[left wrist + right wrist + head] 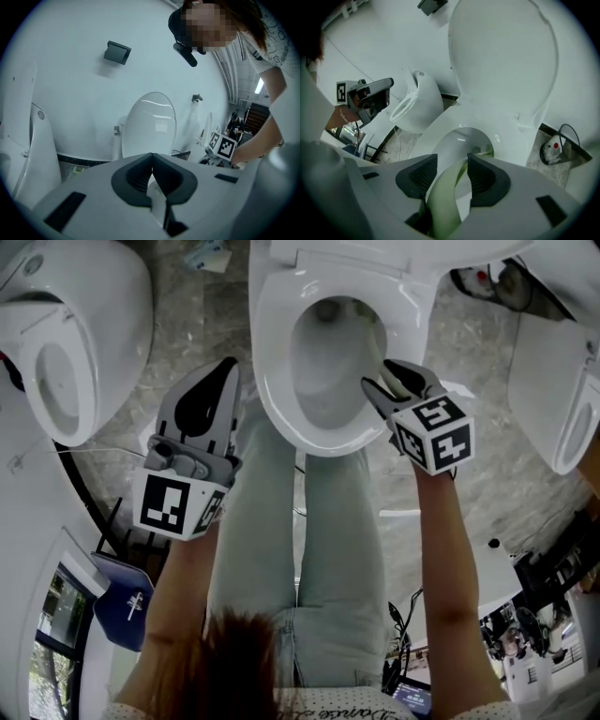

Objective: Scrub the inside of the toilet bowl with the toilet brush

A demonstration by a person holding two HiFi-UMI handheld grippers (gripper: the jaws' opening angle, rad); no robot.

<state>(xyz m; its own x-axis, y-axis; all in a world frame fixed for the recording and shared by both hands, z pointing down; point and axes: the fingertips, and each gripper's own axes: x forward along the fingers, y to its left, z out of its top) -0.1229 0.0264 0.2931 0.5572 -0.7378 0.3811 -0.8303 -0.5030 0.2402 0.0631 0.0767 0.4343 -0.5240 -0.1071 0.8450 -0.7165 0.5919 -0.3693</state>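
Over marbled floor | right hand-held gripper clamps toilet brush | left hand-held gripper closed

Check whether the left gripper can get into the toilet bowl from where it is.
Probably yes. The left gripper hangs beside the left edge of the seat, jaws shut, empty; the lid is up, and the right gripper with the toilet brush takes only the right side of the toilet bowl.
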